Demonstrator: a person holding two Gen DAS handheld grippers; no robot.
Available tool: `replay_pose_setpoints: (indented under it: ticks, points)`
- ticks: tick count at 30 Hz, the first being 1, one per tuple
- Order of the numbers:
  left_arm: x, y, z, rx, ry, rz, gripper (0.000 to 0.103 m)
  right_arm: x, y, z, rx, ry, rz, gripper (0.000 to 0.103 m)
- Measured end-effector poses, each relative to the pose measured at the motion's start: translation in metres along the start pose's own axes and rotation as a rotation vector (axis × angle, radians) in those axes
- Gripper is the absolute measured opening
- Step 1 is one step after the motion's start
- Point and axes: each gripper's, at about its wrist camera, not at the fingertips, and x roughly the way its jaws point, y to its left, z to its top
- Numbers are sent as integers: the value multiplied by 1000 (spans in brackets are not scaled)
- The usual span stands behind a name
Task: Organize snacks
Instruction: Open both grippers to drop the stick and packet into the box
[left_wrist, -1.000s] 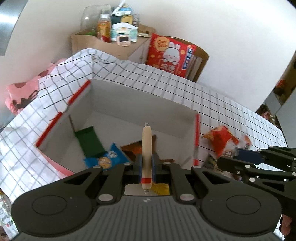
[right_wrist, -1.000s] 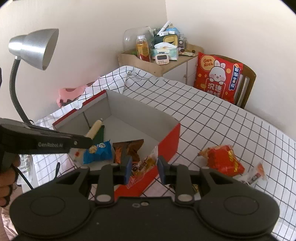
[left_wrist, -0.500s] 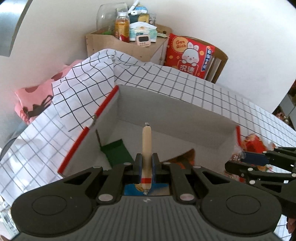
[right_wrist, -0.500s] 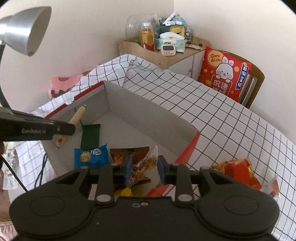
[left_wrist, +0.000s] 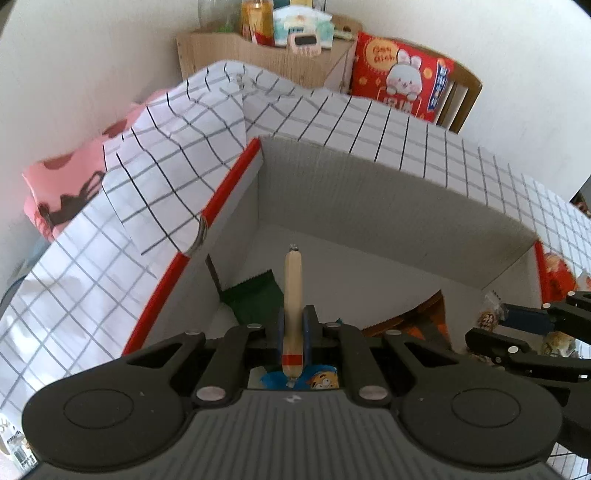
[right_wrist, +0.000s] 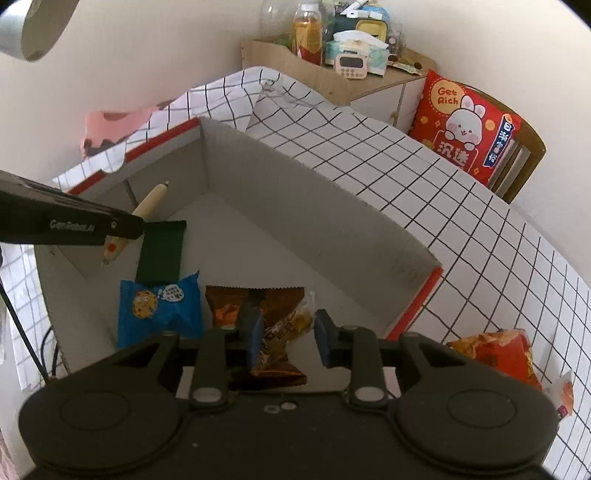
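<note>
**Right gripper opens over the box**

Half a second earlier the right gripper (right_wrist: 286, 338) pinched the clear-wrapped snack (right_wrist: 284, 325); now its jaws stand apart, the packet touching only the left pad above the white cardboard box (right_wrist: 317, 206). The left gripper (left_wrist: 293, 334) stays clamped on the sausage stick (left_wrist: 292, 295), beige with a red band, held over the box's left side. The green packet (right_wrist: 160, 251), blue cookie packet (right_wrist: 159, 306) and brown packet (right_wrist: 255, 299) lie inside, partly hidden. Whether the released snack rests on anything is unclear.
</note>
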Motion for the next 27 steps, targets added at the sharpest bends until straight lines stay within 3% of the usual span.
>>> replay_pose_setpoints:
  ticks: [9, 17, 27]
  points:
    - [23, -4, 0, 7, 110, 31, 10, 10, 4, -2, -13, 27, -3, 30]
    - [24, -9, -2, 10, 135, 18, 10, 9, 6, -2, -11, 33, 0, 33]
    - [11, -5, -7, -26, 115, -4, 20, -6, 8, -5, 21, 11, 34, 52]
